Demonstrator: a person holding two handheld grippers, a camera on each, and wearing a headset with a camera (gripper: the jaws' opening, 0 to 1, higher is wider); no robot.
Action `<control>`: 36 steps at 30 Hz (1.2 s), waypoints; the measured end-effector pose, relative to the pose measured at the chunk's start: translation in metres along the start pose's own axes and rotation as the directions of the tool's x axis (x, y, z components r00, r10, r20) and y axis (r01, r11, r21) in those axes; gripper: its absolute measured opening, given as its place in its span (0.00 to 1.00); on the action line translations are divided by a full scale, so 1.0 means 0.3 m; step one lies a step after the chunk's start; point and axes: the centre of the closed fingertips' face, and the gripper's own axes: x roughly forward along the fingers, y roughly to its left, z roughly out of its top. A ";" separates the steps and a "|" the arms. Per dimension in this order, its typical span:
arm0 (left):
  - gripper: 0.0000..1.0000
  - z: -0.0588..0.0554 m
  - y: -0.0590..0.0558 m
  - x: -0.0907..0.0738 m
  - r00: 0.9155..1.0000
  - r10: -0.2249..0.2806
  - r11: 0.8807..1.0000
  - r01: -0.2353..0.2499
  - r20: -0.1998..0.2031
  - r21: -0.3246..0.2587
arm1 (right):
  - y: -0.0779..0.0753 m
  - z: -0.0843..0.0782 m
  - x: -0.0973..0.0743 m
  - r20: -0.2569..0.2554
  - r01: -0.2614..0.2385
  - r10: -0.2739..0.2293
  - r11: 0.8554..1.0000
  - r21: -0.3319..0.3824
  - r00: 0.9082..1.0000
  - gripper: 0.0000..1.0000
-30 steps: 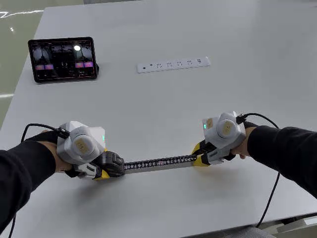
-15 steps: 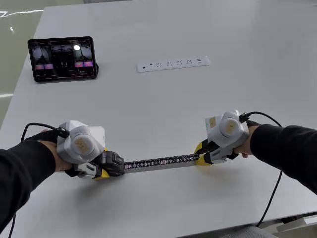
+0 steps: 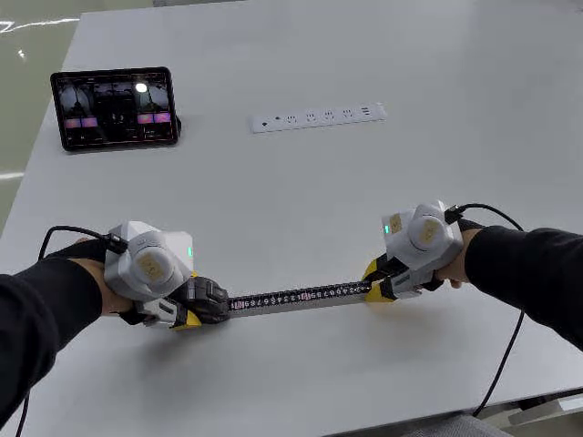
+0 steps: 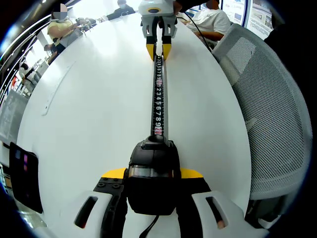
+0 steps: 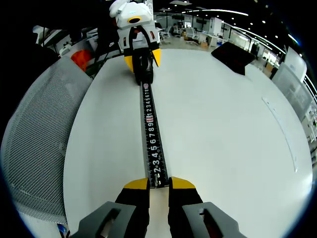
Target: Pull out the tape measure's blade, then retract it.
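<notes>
My white left gripper [image 4: 152, 173] and right gripper [image 5: 159, 184] are showing yellow jaw tips. The black tape measure [image 3: 205, 299] is displaying white numerals with red marks on its black blade [image 5: 151, 134].

This looks like an open-plan office or lab floor. A wide white worktable [image 3: 364, 55] carries a power strip [image 3: 319, 117] and a propped tablet [image 3: 116, 107]. A grey mesh office chair [image 4: 267, 99] stands beside it, people [image 4: 210, 15] sit at its far end, and long ceiling light strips [image 5: 233, 11] run over rows of desks [image 5: 198, 30].

Left gripper [image 3: 195, 314] and right gripper [image 3: 373, 289] clamped, facing each other, well apart.
</notes>
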 end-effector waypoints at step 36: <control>0.33 0.002 -0.003 0.000 1.000 0.005 1.000 -0.005 -0.005 -0.003 | -0.014 -0.050 -0.035 -0.022 0.013 -0.013 1.000 0.006 1.000 0.10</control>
